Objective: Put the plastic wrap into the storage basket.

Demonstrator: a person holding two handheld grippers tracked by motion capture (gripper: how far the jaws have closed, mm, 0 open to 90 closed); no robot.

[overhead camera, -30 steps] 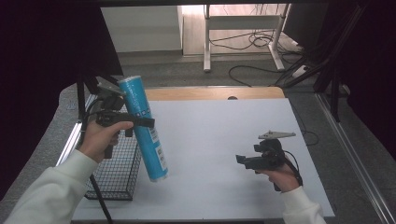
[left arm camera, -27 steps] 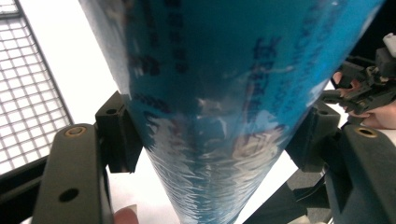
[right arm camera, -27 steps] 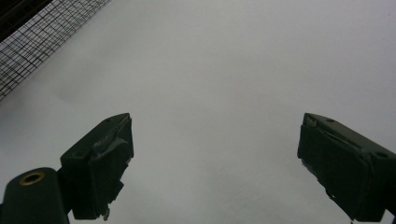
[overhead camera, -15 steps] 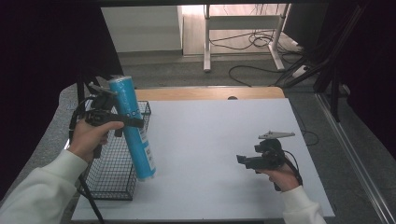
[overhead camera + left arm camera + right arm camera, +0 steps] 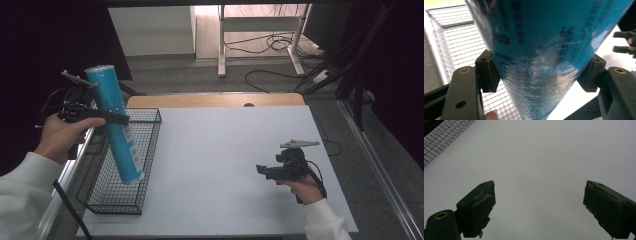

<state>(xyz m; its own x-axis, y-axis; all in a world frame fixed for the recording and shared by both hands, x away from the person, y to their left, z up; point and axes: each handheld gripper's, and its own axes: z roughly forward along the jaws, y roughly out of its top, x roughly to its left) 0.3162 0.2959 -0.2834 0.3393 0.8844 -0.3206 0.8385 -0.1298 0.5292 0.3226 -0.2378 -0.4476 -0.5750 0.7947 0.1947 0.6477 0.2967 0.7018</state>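
A tall blue cylinder wrapped in clear film (image 5: 116, 125) hangs tilted over the black wire basket (image 5: 145, 165), its lower end inside the basket's rim. My left gripper (image 5: 114, 119) is shut on the cylinder's upper half; in the left gripper view the blue cylinder (image 5: 544, 50) sits squeezed between both jaws. My right gripper (image 5: 261, 171) rests low over the white table (image 5: 220, 150) at the right, open, with nothing between its fingers (image 5: 477, 207).
The wire basket stands at the table's left edge; its mesh corner (image 5: 441, 137) appears in the right gripper view. A wooden strip (image 5: 215, 100) runs along the table's far edge. Cables and a desk frame (image 5: 260, 30) lie on the floor beyond.
My left gripper has carried the blue cylinder leftward, from over the table to over the basket, and its lower end now dips inside. The right gripper has stayed put.
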